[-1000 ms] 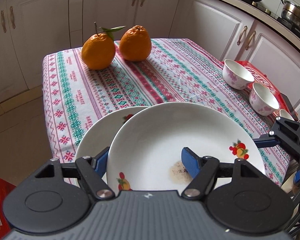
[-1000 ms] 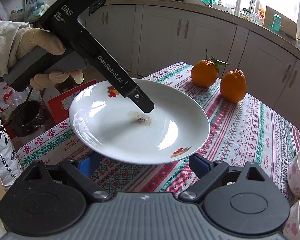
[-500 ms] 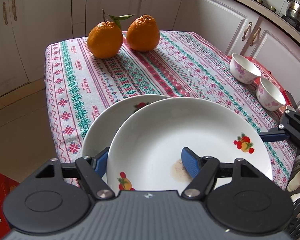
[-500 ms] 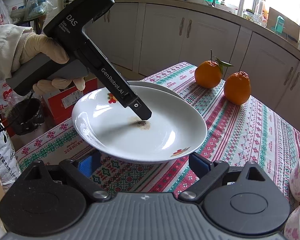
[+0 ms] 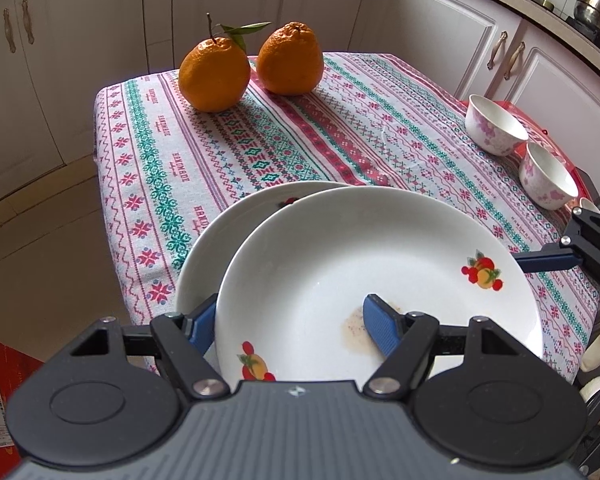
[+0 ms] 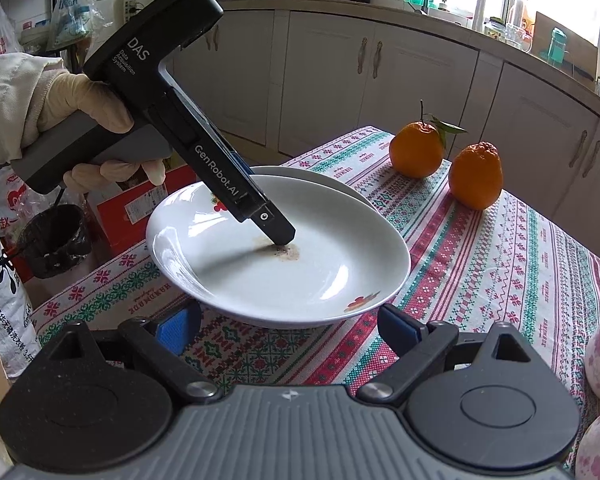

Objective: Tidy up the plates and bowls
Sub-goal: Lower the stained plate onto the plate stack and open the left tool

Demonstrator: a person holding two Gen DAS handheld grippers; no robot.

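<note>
While draping the table, the patterned tablecloth (image 5: pixel 260 152) is carrying everything. Hovering above its near edge and overlapping the second plate (image 5: pixel 228 240): the stained plate (image 6: pixel 284 264), rim clenched by the left gripper (image 5: pixel 288 320). Idling released beside that plate: the right gripper (image 6: pixel 288 328). Sitting at the far corner: two oranges (image 5: pixel 216 74). Lining the right edge: floral bowls (image 5: pixel 496 124).

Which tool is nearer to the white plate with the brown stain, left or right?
Left. The left tool is clamped on the stained white plate, one finger inside by the stain, the other under its rim. The right tool sits open just short of that plate's near edge, not touching.
</note>
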